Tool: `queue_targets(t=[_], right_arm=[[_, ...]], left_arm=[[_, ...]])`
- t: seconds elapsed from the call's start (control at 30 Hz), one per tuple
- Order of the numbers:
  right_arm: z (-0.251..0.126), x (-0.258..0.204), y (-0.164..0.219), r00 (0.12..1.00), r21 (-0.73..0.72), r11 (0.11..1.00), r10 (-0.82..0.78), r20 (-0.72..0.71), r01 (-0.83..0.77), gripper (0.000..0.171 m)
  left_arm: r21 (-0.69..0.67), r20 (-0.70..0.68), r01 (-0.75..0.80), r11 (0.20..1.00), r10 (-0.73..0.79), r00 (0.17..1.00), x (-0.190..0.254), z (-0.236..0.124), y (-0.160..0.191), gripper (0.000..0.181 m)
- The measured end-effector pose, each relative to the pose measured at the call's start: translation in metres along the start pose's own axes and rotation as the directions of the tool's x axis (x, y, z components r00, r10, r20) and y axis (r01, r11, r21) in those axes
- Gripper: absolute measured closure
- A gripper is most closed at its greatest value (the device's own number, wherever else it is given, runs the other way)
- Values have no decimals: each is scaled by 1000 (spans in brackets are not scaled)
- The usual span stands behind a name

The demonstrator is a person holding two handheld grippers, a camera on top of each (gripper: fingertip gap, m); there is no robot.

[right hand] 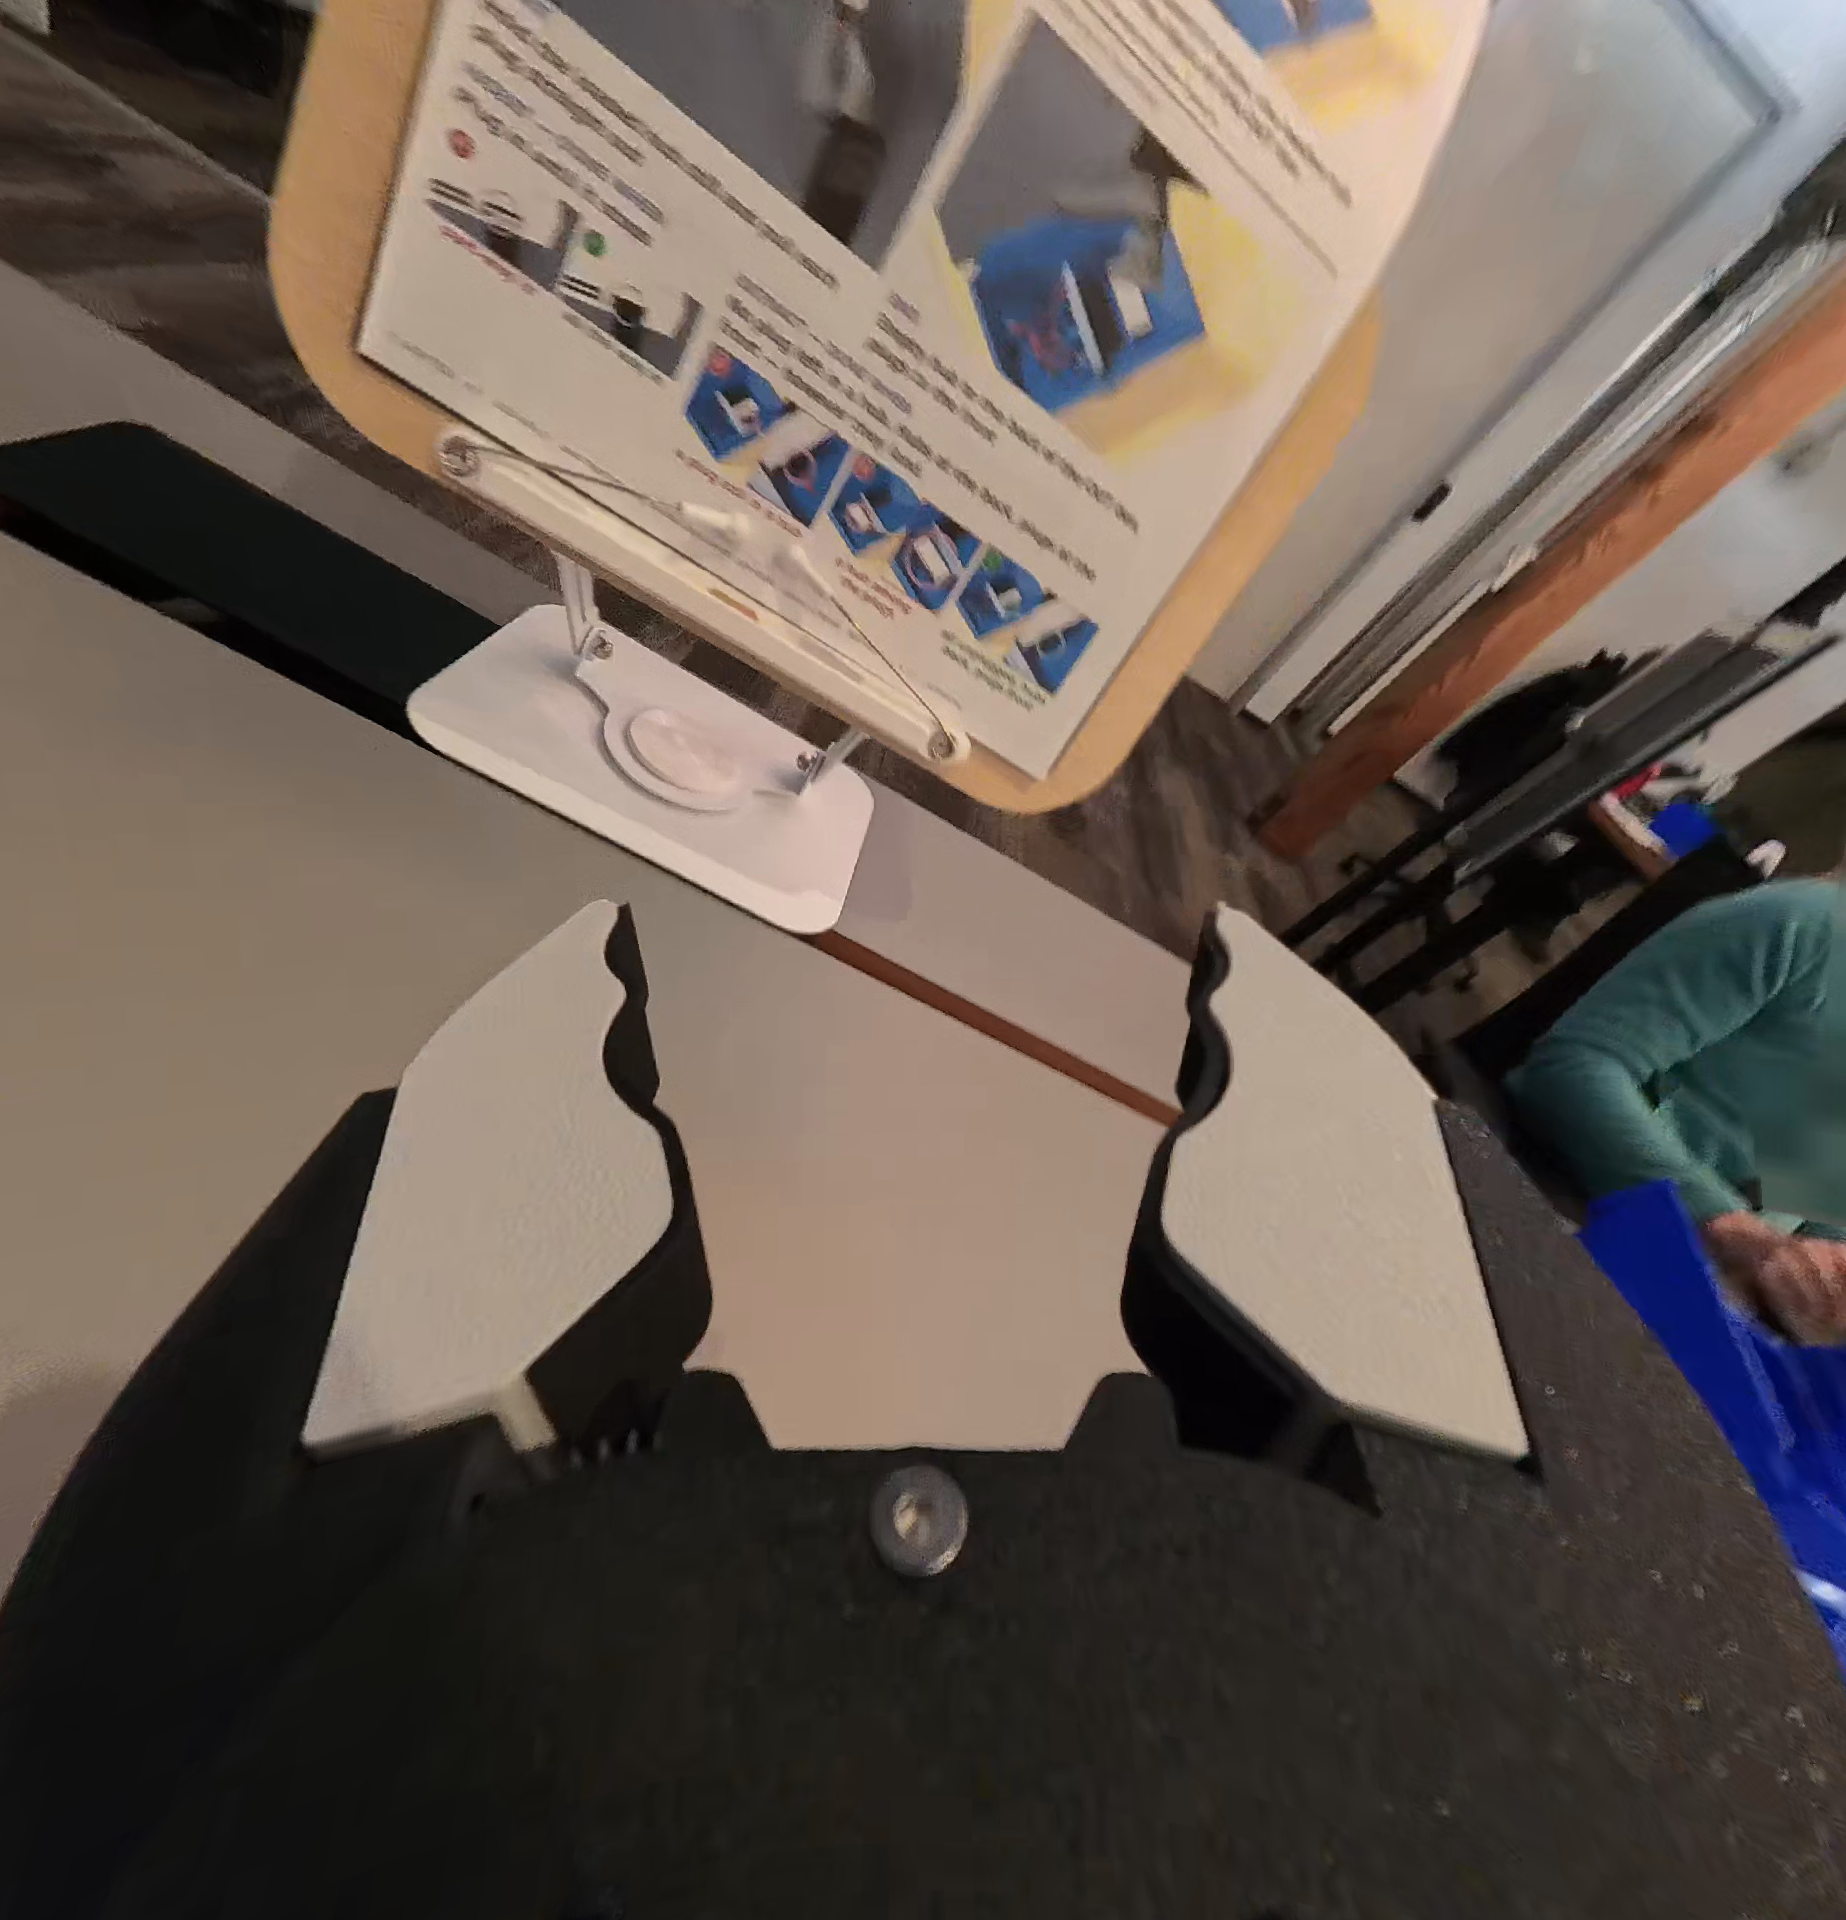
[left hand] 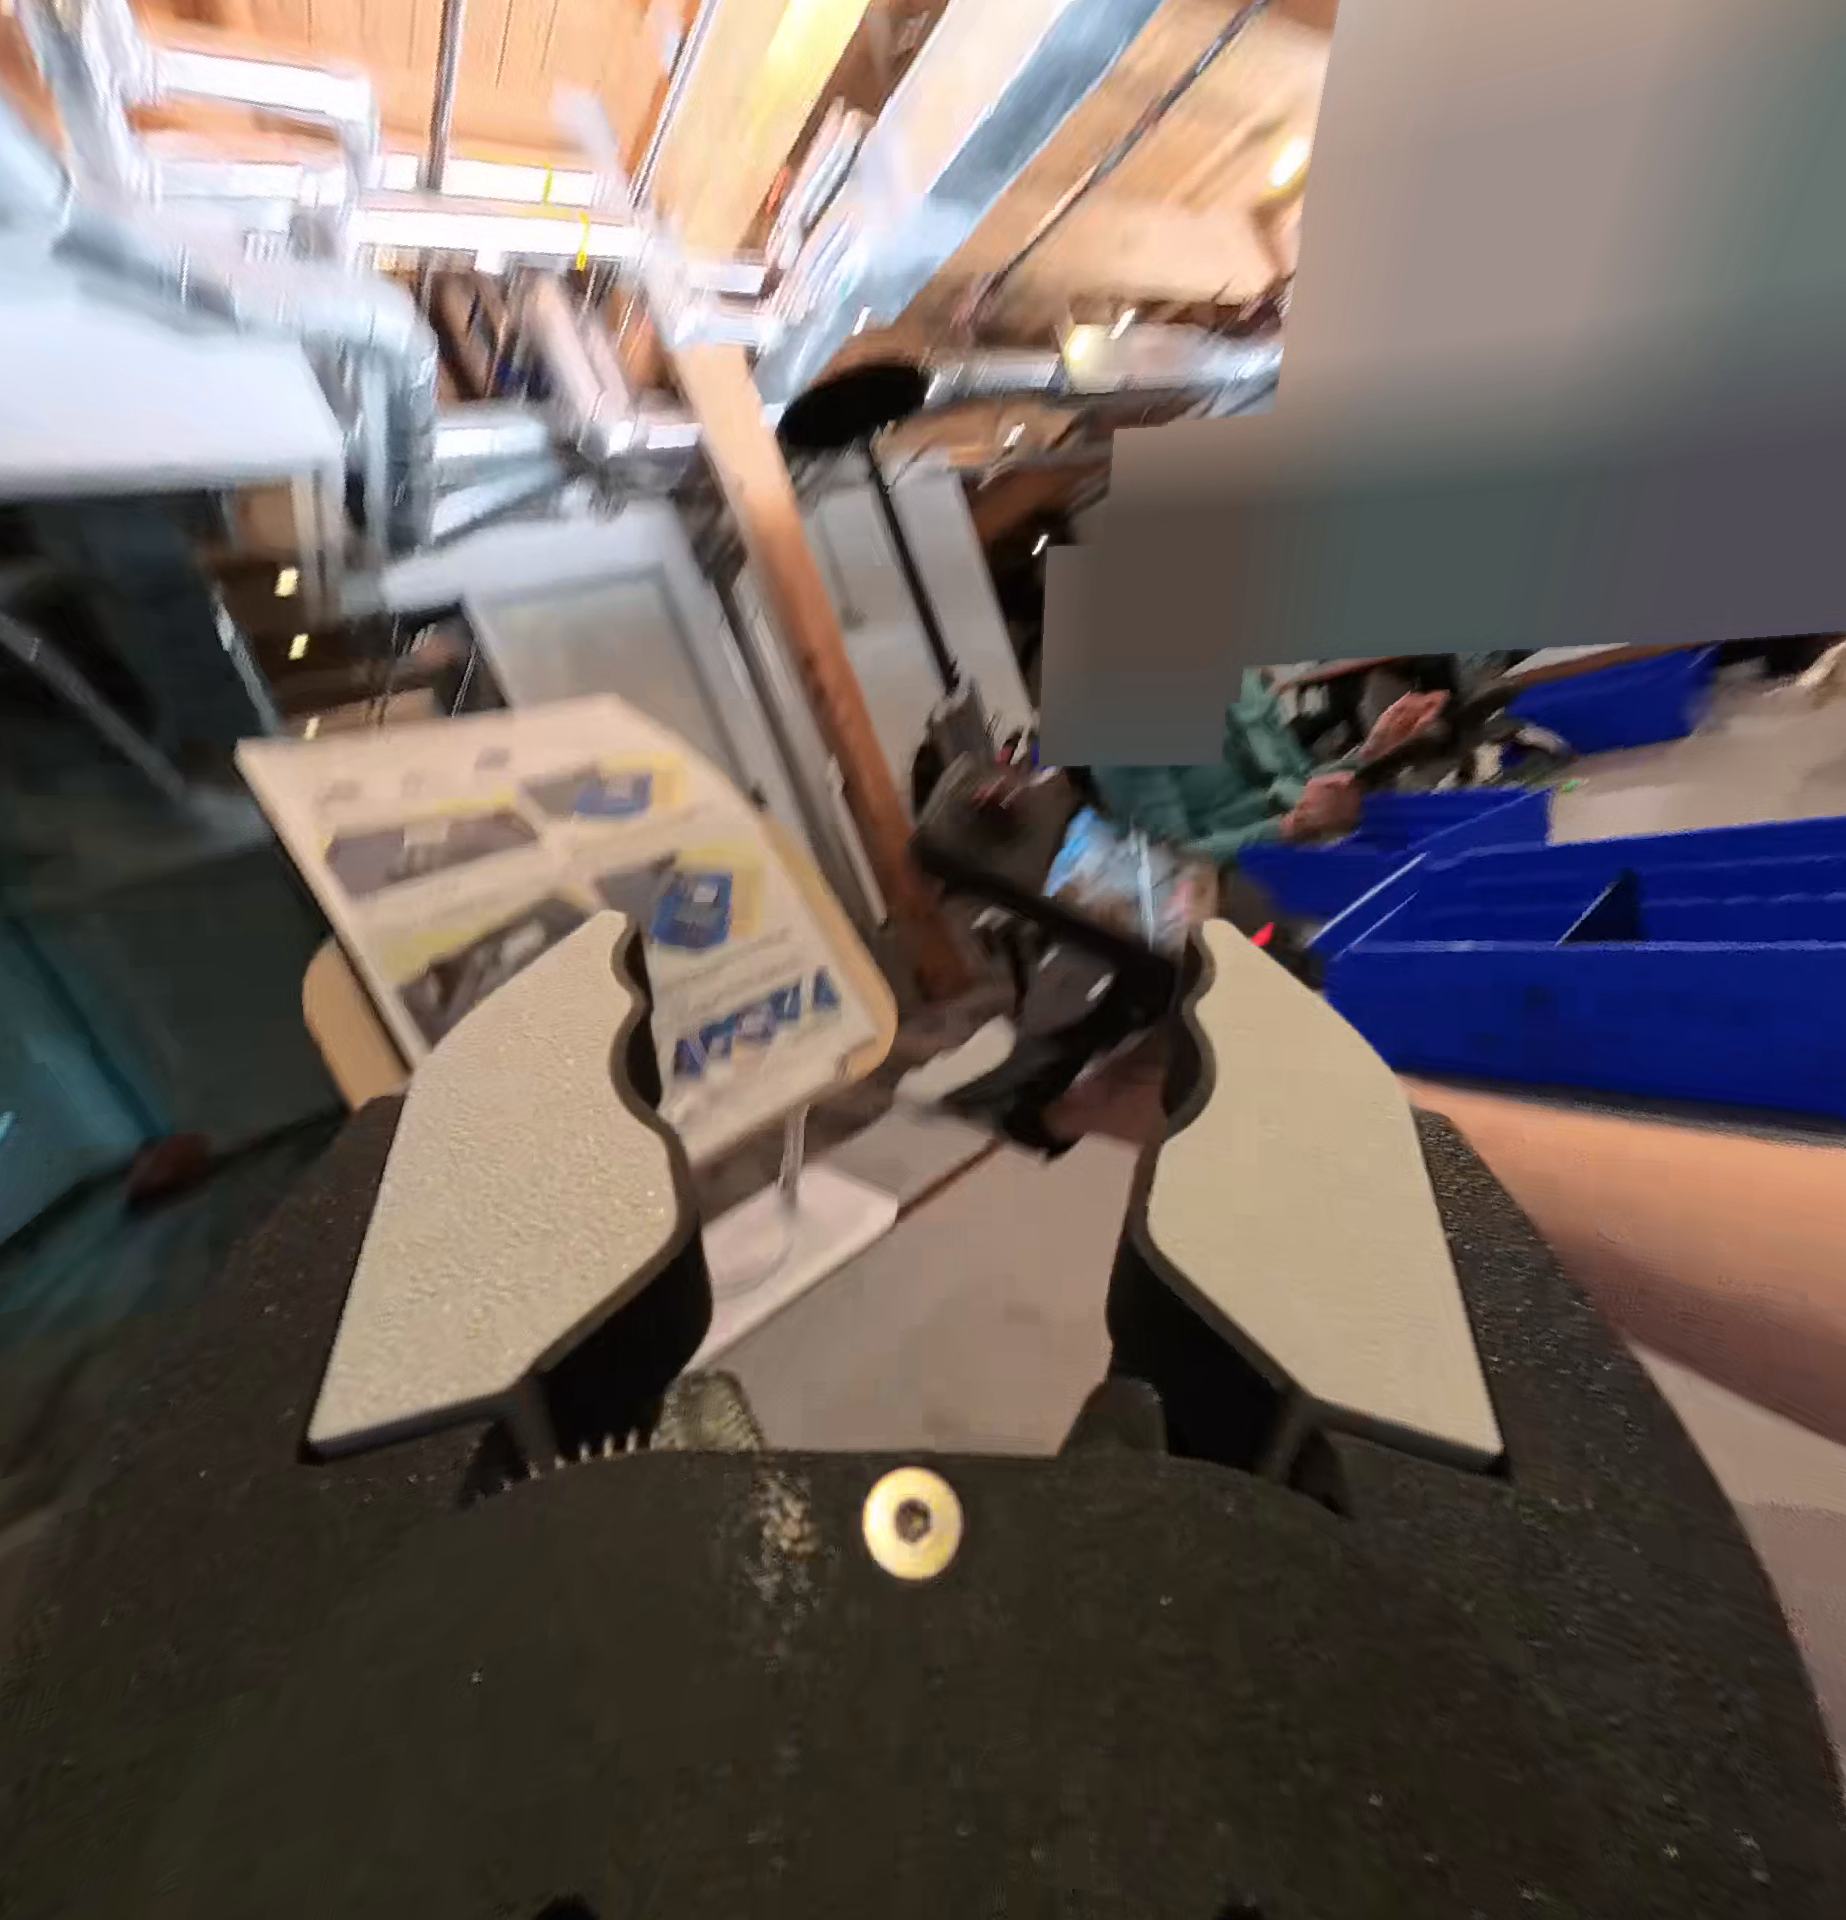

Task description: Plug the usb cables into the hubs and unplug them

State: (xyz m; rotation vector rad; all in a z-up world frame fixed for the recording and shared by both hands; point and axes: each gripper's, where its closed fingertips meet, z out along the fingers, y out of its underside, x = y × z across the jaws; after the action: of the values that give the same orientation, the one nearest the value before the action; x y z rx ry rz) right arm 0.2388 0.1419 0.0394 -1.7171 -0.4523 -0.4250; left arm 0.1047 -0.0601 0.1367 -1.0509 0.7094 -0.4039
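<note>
No usb cable or hub shows in either view. My left gripper (left hand: 914, 940) is open and empty, held above the table and pointing across the room; both pictures are blurred. My right gripper (right hand: 914, 925) is open and empty, just above the pale table (right hand: 171, 987), pointing at an instruction board. The right gripper also shows far off in the left wrist view as a black shape (left hand: 1023, 935), between my left fingers.
An instruction board on a white stand (right hand: 753, 343) stands at the table's far edge; it also shows in the left wrist view (left hand: 586, 883). Blue bins (left hand: 1625, 966) lie to the right. A person in a green sleeve (right hand: 1708, 1049) reaches into a blue bin (right hand: 1750, 1382).
</note>
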Motion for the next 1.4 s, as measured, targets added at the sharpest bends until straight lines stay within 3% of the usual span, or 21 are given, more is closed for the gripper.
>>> queue_targets(t=[0.2,0.4,0.57,0.9,1.17,1.4], right_arm=[[-11,26,46,980,-32,979,200,-19,-201,72],[-23,26,77,951,-65,949,306,-45,-308,75],[-32,20,86,926,-36,927,371,-67,-374,75],[-47,8,89,924,-28,924,382,-3,-382,75],[-60,-51,52,887,-30,922,380,263,-387,81],[-70,-86,23,872,-9,941,317,373,-338,85]], left_arm=[[-380,153,138,915,-86,985,-30,13,108,92],[-516,327,245,821,-75,942,-52,17,167,98],[-597,463,280,752,37,886,-73,13,197,95],[-621,499,312,719,55,865,-84,-1,201,95],[-687,522,283,670,183,833,-122,-56,174,99],[-720,524,299,626,207,826,-150,-111,143,101]])
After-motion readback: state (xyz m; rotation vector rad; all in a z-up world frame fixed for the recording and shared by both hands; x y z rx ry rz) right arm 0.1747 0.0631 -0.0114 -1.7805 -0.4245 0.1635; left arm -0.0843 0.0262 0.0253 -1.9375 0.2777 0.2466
